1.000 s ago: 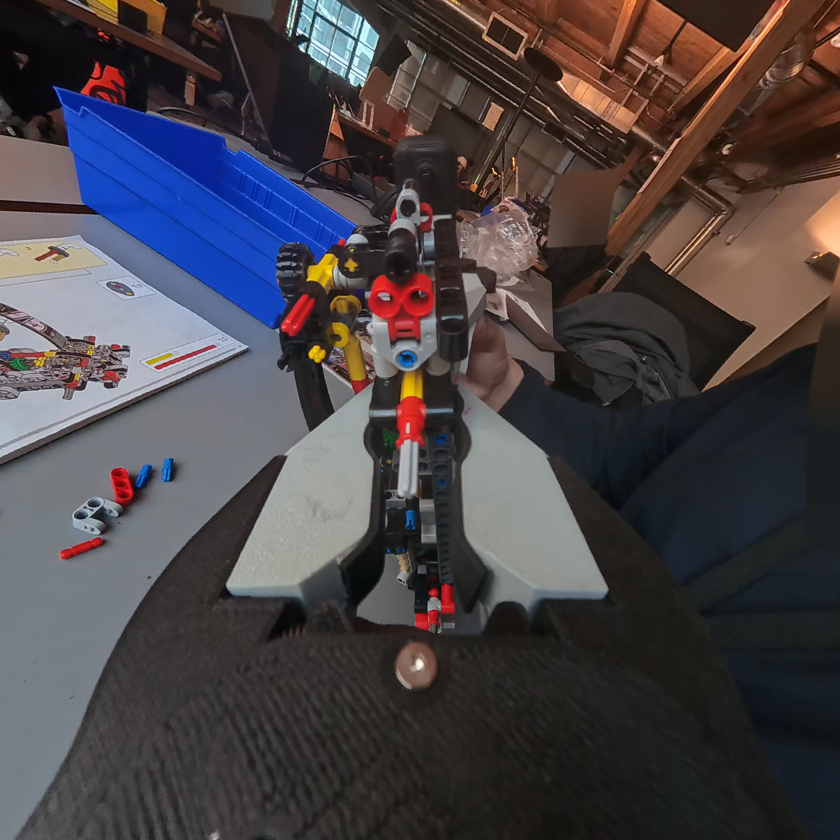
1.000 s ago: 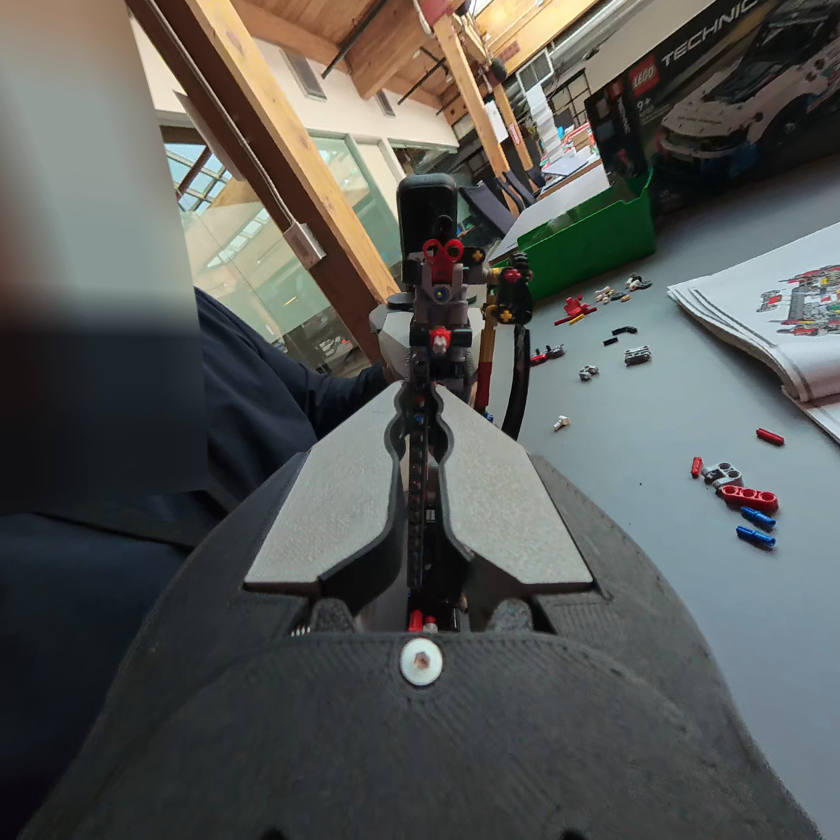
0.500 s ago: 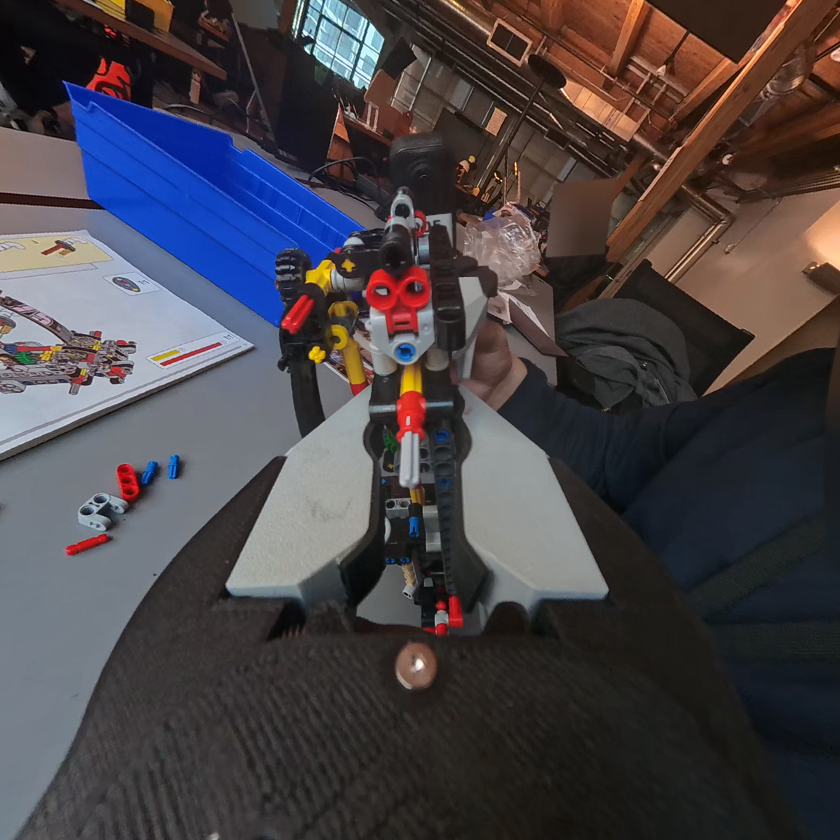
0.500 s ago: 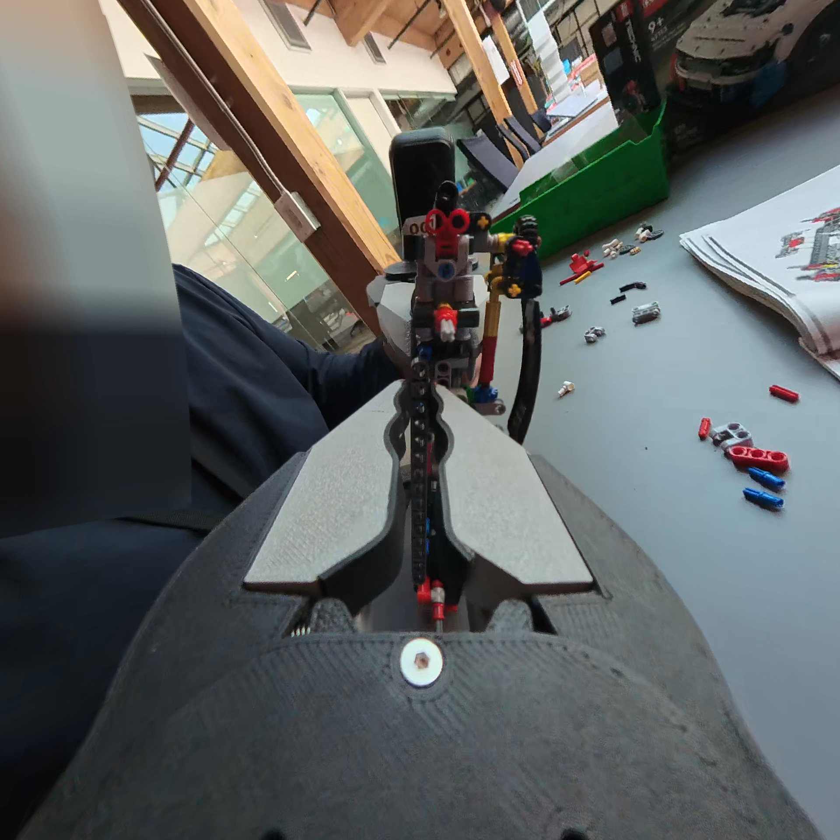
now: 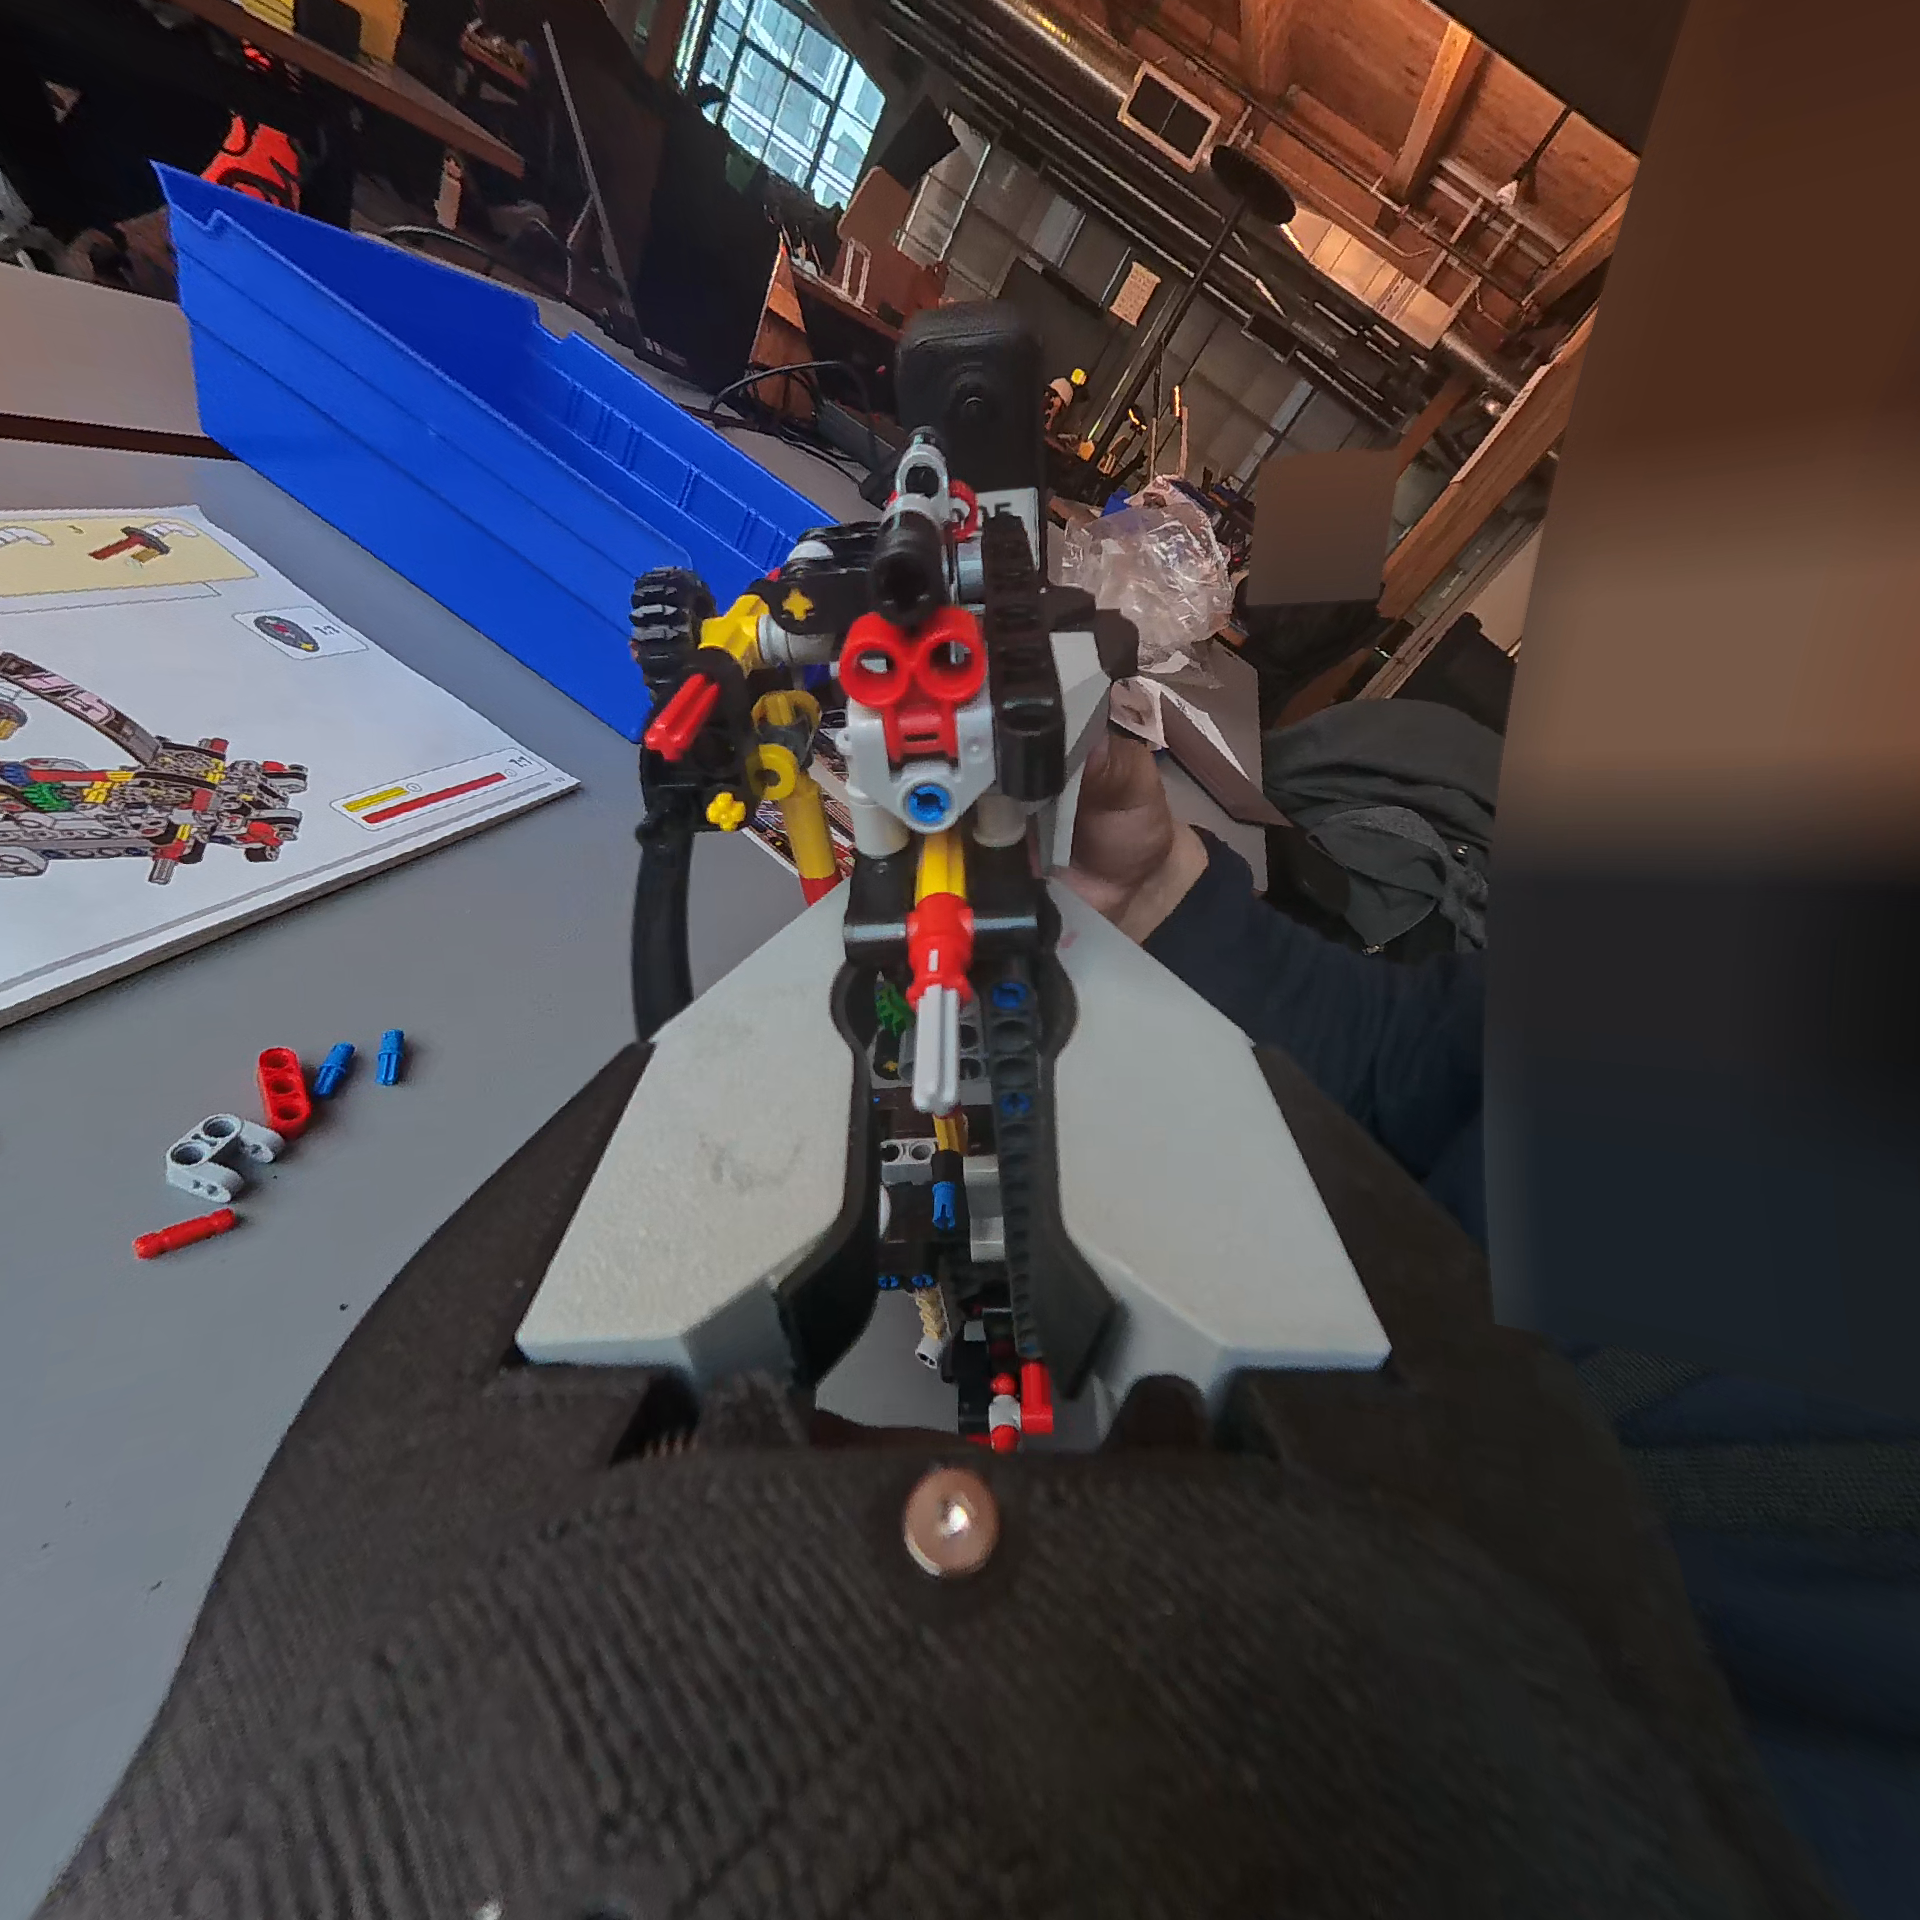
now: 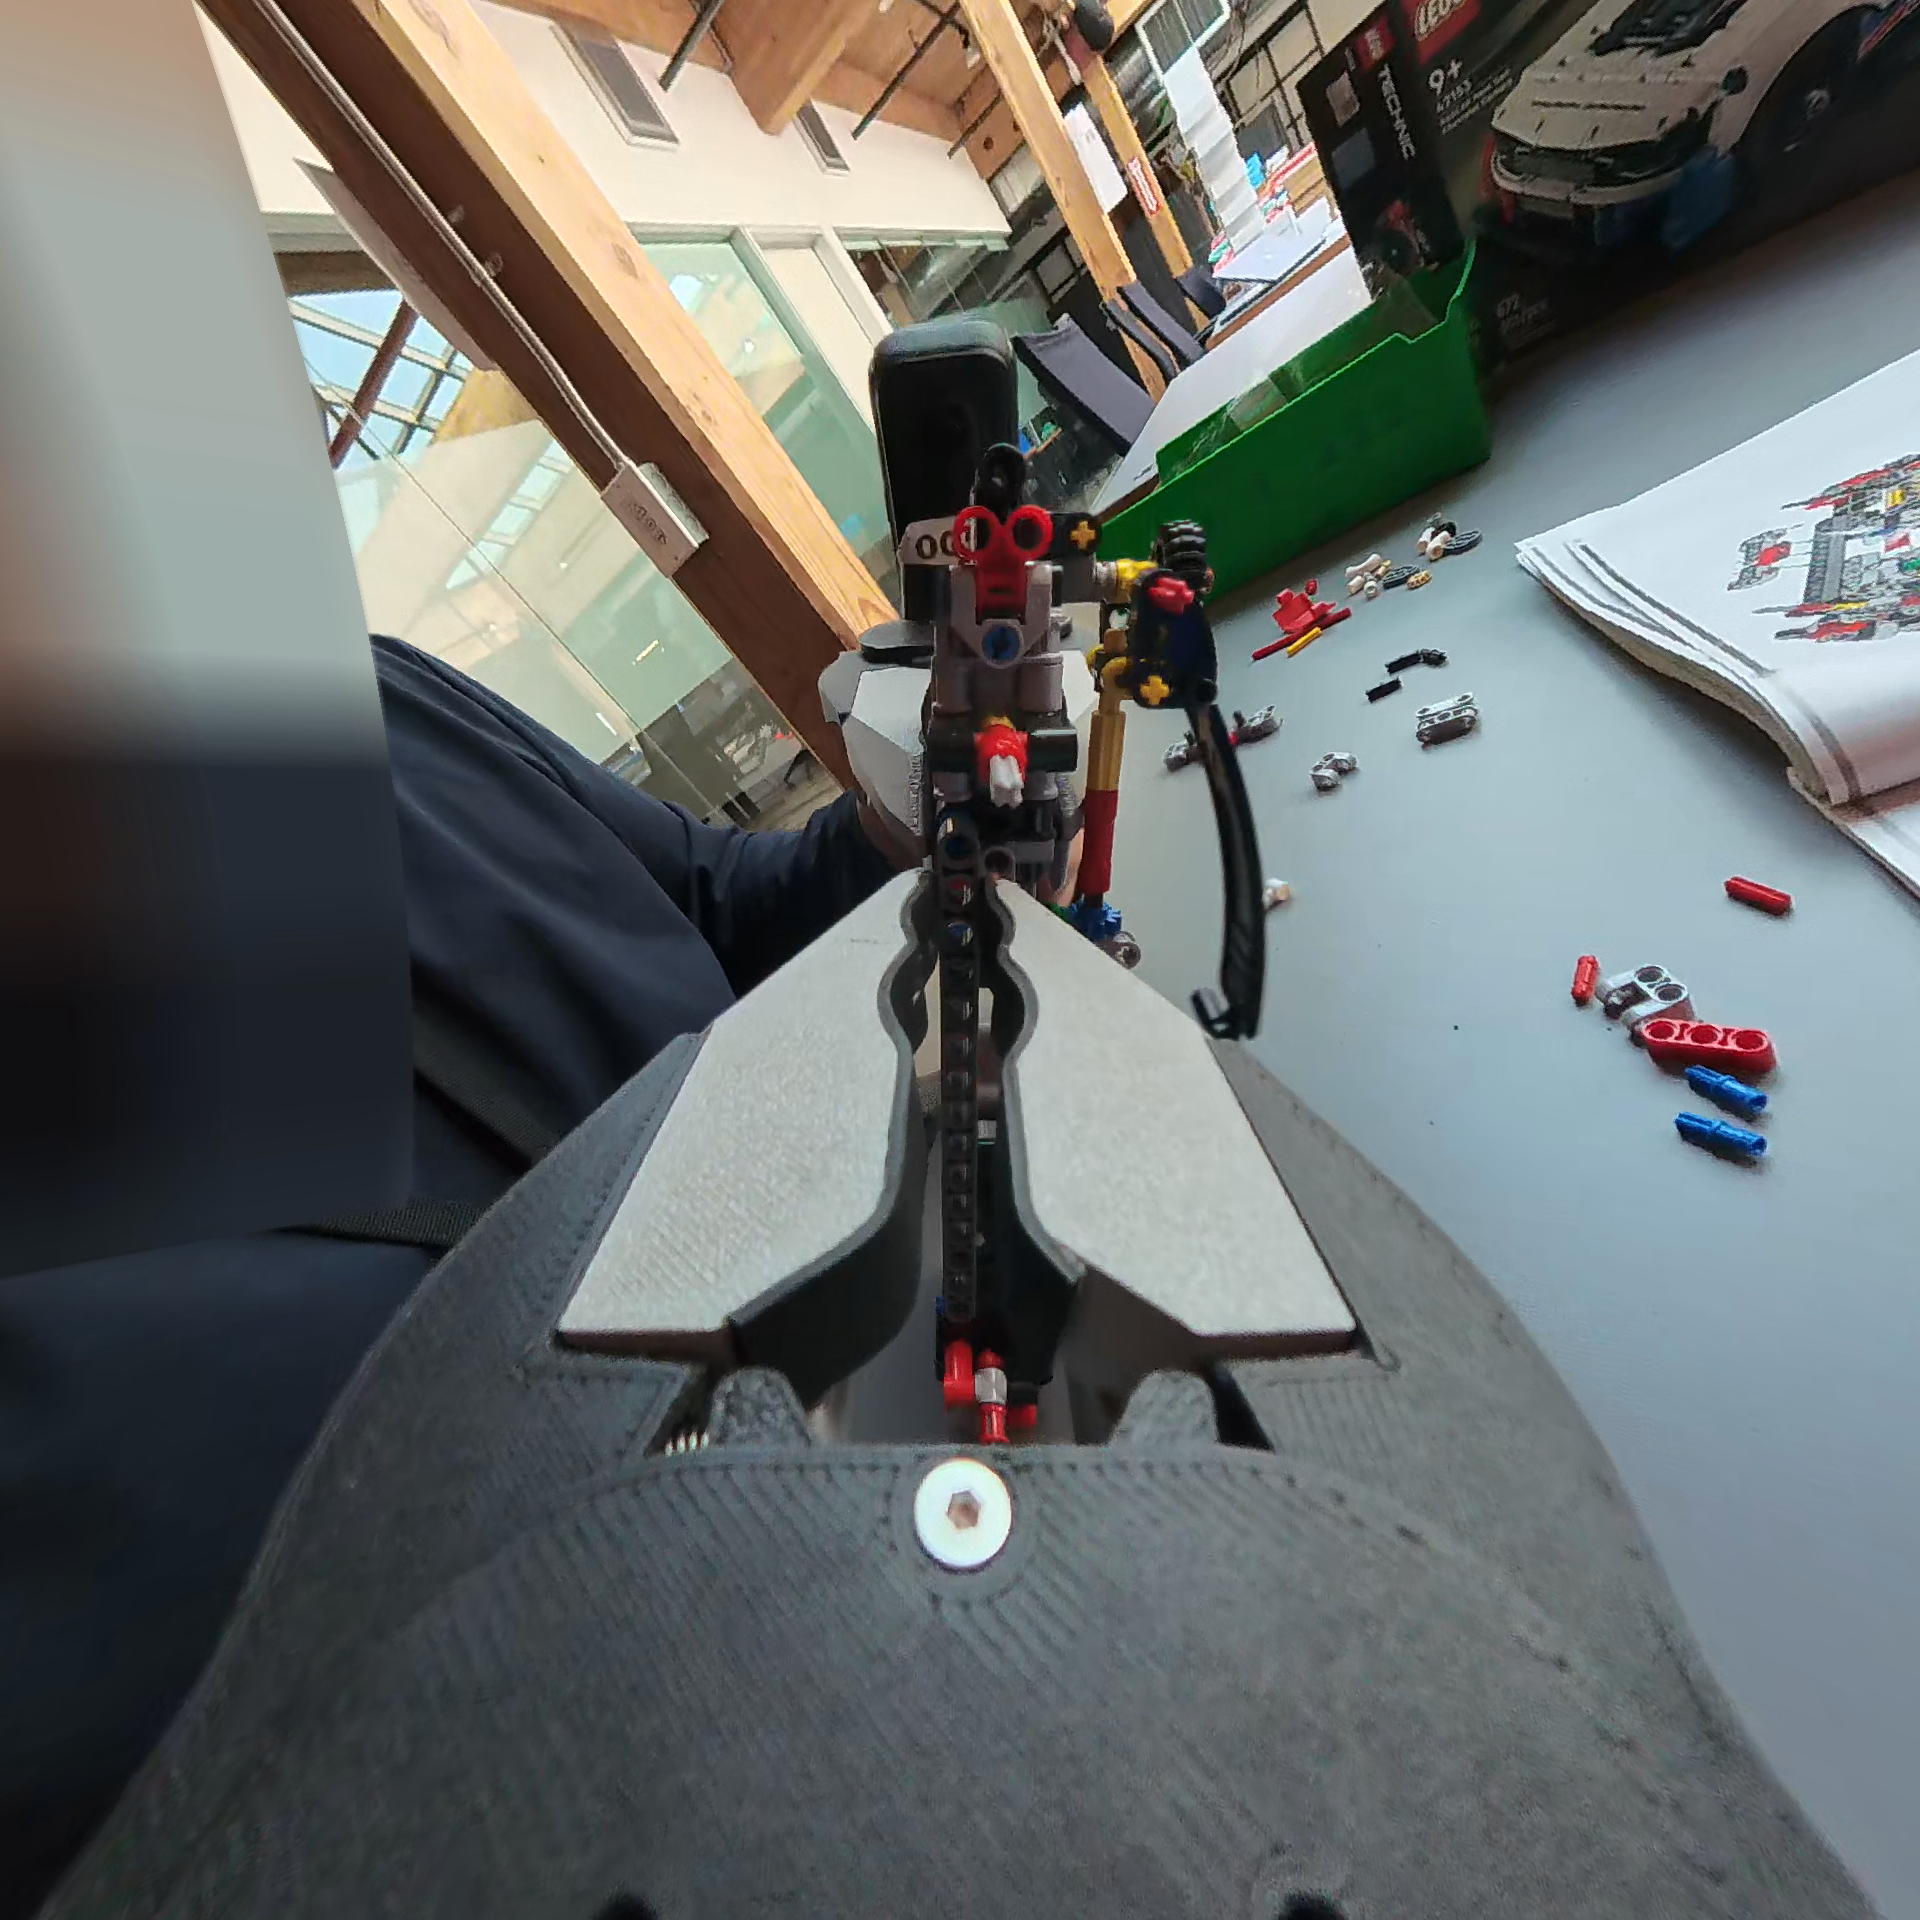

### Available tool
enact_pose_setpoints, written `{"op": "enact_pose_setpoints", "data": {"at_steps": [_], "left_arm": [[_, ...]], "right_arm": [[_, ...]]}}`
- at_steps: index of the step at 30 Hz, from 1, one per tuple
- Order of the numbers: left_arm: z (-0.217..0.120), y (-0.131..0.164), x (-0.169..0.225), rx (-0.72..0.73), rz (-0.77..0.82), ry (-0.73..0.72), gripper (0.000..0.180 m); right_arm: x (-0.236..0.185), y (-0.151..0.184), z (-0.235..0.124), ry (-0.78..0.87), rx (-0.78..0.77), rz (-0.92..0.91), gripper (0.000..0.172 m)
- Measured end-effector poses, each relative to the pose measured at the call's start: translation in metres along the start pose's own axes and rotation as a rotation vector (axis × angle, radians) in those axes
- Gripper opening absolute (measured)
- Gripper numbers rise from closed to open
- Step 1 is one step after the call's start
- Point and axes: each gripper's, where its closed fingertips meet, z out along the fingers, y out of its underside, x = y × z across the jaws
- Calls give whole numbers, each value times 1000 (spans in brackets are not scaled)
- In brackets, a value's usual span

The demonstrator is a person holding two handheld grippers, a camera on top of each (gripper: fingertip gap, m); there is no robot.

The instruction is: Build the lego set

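A toy brick assembly of black, grey, red and yellow parts (image 5: 914, 717) is held in the air between my two grippers, which face each other. My left gripper (image 5: 940, 935) is shut on its wider end, with the pads pressing on its black frame. My right gripper (image 6: 958, 894) is shut on a thin black beam (image 6: 961, 1122) at the other end of the same assembly (image 6: 997, 644). The right gripper's grey finger (image 5: 1075, 707) shows behind the assembly in the left wrist view. A curved black piece (image 6: 1236, 852) hangs from the assembly's side.
A grey table (image 5: 312, 1403) carries an open instruction booklet (image 5: 208, 727), a blue bin (image 5: 436, 416) and loose red, blue and grey pieces (image 5: 281, 1091). The right wrist view shows a green bin (image 6: 1320, 468), a product box (image 6: 1558, 125) and scattered pieces (image 6: 1340, 613). A person's sleeve (image 5: 1330, 997) is close by. My two grippers' fingertips are within a few centimetres of each other.
Both grippers and the assembly have shifted and tilted a little together above the table. Both grasps stay as they were.
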Motion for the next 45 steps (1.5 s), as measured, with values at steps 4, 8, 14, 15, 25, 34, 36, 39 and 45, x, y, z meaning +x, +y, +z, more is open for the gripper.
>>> {"op": "enact_pose_setpoints", "data": {"at_steps": [4, 8, 14, 15, 25, 34, 36, 39, 45], "left_arm": [[-1, 0, 0, 3, 0, -1, 25], [-1, 0, 0, 2, 0, -1, 25], [-2, 0, 1, -7, 0, 14, 25], [-2, 0, 0, -9, -1, 12, 25], [-2, 2, -2, -24, -50, 1, 24], [-3, 0, -12, 18, -99, 5, 25], [-2, 3, -14, 20, -113, -2, 25], [-1, 4, -16, 23, -118, -5, 25], [-1, -1, -16, 42, -102, -21, 25]], "right_arm": [[-1, 0, 1, 4, -26, -6, 4], [-1, -1, 2, -17, -24, 19, 4], [-3, -1, 2, -59, -57, 55, 5], [-2, -1, 2, -61, -72, 60, 5], [1, 1, 5, 147, -295, -178, 4], [9, -5, 7, -27, -151, 20, 4], [12, -1, 6, -31, -117, 39, 5], [14, 6, 3, -21, -114, 35, 5], [14, 18, -2, -17, -126, 48, 4]]}}
